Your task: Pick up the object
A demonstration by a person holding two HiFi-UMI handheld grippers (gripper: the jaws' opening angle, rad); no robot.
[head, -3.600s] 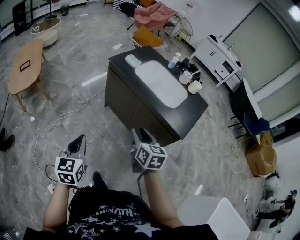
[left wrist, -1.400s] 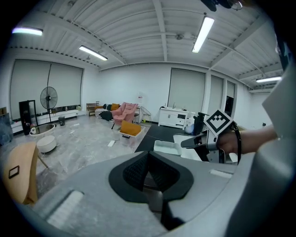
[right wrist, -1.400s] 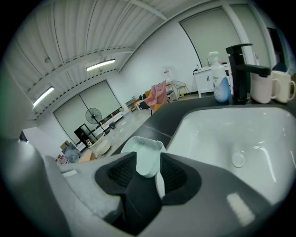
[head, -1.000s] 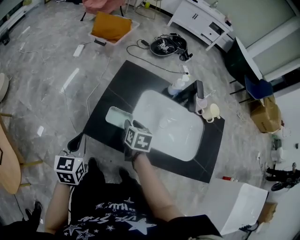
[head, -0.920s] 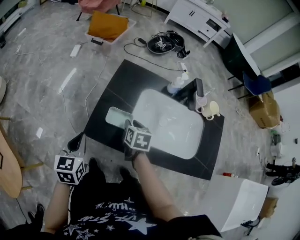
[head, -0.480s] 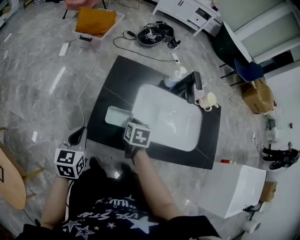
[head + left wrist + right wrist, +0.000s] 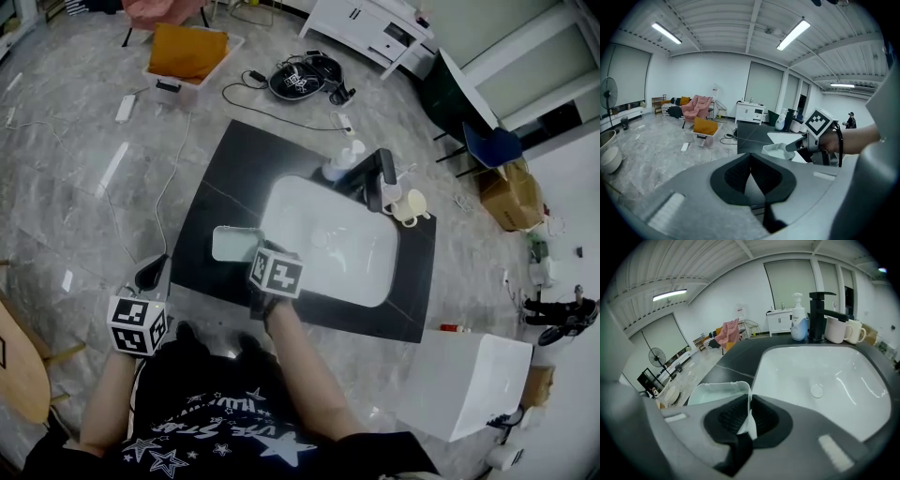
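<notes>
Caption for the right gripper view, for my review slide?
Right gripper closing its fingers on the wall of a pale green tray beside the white sink.

Closing right gripper jaws pinch pale tray rim beside sink.

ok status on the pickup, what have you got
Right gripper closing on the tray, its wall between the pads. Left gripper shut, empty, clear of the counter. Nothing blocking; sink alongside.

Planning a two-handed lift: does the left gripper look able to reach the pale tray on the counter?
Probably yes: the left gripper is empty, beside the counter, with nothing between it and the tray.
</notes>
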